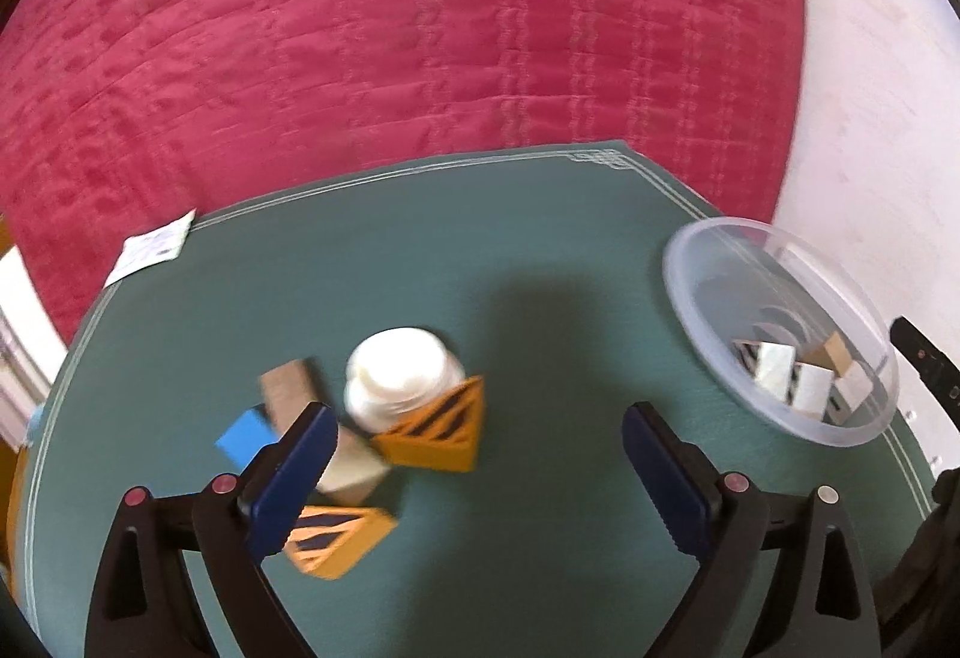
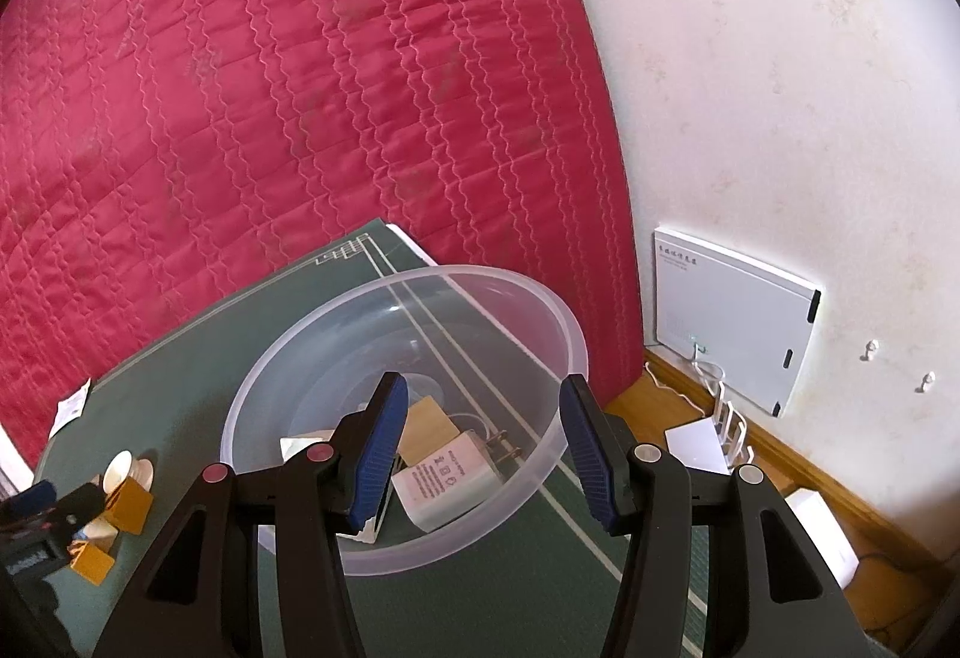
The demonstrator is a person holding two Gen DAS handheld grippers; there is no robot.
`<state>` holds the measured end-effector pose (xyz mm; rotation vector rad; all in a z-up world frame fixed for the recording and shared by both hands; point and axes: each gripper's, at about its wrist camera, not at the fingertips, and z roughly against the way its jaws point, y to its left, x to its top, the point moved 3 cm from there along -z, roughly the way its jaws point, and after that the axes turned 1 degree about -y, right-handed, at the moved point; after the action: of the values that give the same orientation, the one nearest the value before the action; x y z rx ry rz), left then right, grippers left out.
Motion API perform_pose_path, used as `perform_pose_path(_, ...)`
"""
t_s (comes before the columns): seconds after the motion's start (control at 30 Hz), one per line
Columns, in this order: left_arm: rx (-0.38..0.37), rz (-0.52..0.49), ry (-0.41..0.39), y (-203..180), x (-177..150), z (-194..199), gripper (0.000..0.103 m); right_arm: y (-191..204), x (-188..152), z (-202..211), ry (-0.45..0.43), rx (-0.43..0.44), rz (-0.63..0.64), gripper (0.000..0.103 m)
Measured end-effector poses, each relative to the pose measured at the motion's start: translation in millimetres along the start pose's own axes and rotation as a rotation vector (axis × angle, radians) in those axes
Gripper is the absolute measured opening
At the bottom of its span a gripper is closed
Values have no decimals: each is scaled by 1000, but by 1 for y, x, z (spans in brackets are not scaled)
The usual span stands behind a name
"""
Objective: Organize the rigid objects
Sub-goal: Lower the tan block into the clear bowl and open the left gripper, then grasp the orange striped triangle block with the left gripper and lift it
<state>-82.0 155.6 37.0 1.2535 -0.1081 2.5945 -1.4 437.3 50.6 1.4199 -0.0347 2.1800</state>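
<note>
A red quilted bedspread [image 2: 300, 88] fills the background, with a pale wall [image 2: 780, 58] to its right carrying a white flat panel [image 2: 735, 316]. In front of the bedspread lies a green mat [image 1: 480, 250] edged with thin white lines, and a small white paper slip [image 1: 153, 250] sits at its far left corner.

On the mat's right side stands a clear plastic bowl [image 2: 264, 388]. Inside it rest a white plug adapter [image 2: 447, 478], a tan block [image 2: 423, 421] and a few other small pieces, partly hidden behind the gripper fingers.

The remaining loose items cluster on the mat's left side, well apart from the bowl: a white bottle [image 1: 402, 379] lying on its side, two orange wedges with black stripes [image 1: 438, 430], a wooden block [image 1: 291, 388], a blue block [image 1: 246, 439] and what seems to be another pale block, though this view is blurred.

The left gripper [image 1: 480, 436] hangs over the mat with its jaws spread wide and nothing between them; its left finger overlaps the cluster. The right gripper [image 2: 483, 442] hovers over the bowl, jaws partly apart and gripping nothing.
</note>
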Motion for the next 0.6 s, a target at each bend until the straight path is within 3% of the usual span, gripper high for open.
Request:
perform_pose_path(0.33,72,114,26,57,-20,9,100,0,1,2,-4,-15,15,54)
perform_pose_path(0.6,83,139,57,71,-35,7,100,17,-1,24,-14,8,83,54)
